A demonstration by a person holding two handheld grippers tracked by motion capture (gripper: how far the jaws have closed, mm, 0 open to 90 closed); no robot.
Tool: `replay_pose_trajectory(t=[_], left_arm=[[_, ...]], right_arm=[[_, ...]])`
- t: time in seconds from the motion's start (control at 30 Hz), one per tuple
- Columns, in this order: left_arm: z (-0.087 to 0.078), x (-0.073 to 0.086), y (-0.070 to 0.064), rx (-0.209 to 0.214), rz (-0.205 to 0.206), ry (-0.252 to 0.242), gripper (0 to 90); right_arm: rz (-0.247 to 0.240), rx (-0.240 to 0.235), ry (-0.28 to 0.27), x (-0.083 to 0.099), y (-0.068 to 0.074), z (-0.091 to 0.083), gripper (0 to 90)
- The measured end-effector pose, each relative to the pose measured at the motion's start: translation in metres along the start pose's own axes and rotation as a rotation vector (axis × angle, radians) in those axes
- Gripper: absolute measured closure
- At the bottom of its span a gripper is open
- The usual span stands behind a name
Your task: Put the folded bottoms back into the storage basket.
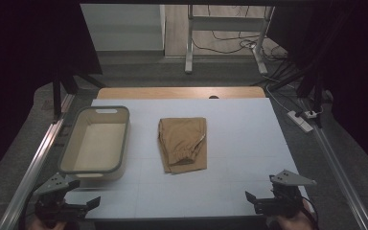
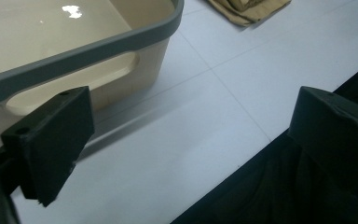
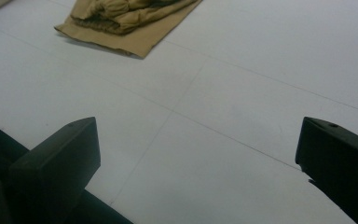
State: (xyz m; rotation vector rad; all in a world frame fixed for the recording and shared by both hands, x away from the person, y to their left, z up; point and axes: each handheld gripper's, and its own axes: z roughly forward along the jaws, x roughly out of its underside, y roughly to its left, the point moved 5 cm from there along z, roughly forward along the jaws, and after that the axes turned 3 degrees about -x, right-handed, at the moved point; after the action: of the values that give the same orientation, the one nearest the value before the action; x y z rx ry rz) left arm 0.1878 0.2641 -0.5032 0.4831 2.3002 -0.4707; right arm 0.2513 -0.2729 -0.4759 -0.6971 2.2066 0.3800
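A folded tan garment [image 1: 182, 143] lies flat at the middle of the white table mat [image 1: 244, 139]. To its left stands a beige bin [image 1: 96, 141] with a grey rim, nothing inside it. My left gripper [image 1: 79, 199] rests at the near left corner just in front of the bin, open. In the left gripper view its jaws [image 2: 191, 135] stand wide apart, with the bin's rim [image 2: 98, 42] close ahead and the garment [image 2: 247, 9] at the top. My right gripper [image 1: 261, 189] sits at the near right edge, open [image 3: 198, 154], and the garment [image 3: 126, 18] lies farther off.
A strip of wooden tabletop [image 1: 177, 92] shows behind the mat. Metal rails [image 1: 33, 163] run along both sides of the table. A power strip [image 1: 301, 120] and cables lie on the floor at the right; a desk frame [image 1: 189, 43] stands behind.
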Motion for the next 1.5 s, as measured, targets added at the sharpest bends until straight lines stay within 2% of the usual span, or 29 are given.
replay_pose_trajectory(t=[0.13, 0.2, 0.33, 0.57, 0.93, 1.2, 1.27, 1.37, 1.5], left_arm=[[-0.0018, 0.0, 0.0002, 0.013, -0.007, -0.016, 1.1], [-0.0019, 0.0002, 0.0001, 0.032, -0.005, -0.018, 1.1], [-0.0014, 0.0002, 0.0004, 0.034, -0.006, -0.015, 1.0], [-0.001, 0.0004, -0.0007, 0.029, 0.005, -0.006, 1.5], [-0.001, 0.0008, -0.0004, 0.029, -0.002, -0.001, 1.4], [-0.0007, 0.0002, -0.0025, 0.009, 0.02, 0.007, 0.0], [-0.0005, -0.001, -0.0031, 0.008, 0.022, -0.005, 0.0], [-0.0025, -0.005, -0.0047, 0.0, 0.029, -0.048, 0.0], [-0.0019, -0.0064, -0.0061, 0.012, 0.026, -0.056, 0.0]], right_arm=[[0.015, -0.016, -0.016, 0.0002, -0.0018, -0.0023, 0.3], [0.02, -0.017, -0.018, 0.0002, -0.0021, -0.0025, 0.3], [-0.001, -0.01, -0.007, 0.0001, -0.0003, -0.0008, 0.3], [0.004, -0.02, -0.007, 0.0, -0.0006, -0.0009, 0.3], [-0.019, -0.023, 0.008, -0.0003, 0.0018, 0.0011, 0.4], [-0.02, -0.031, 0.012, -0.0001, 0.0021, 0.0016, 0.4], [-0.021, -0.031, 0.013, -0.0001, 0.0024, 0.0018, 0.4], [-0.023, -0.032, 0.016, 0.0, 0.0026, 0.0021, 0.4], [-0.025, -0.031, 0.018, 0.0001, 0.0028, 0.0019, 0.4]])
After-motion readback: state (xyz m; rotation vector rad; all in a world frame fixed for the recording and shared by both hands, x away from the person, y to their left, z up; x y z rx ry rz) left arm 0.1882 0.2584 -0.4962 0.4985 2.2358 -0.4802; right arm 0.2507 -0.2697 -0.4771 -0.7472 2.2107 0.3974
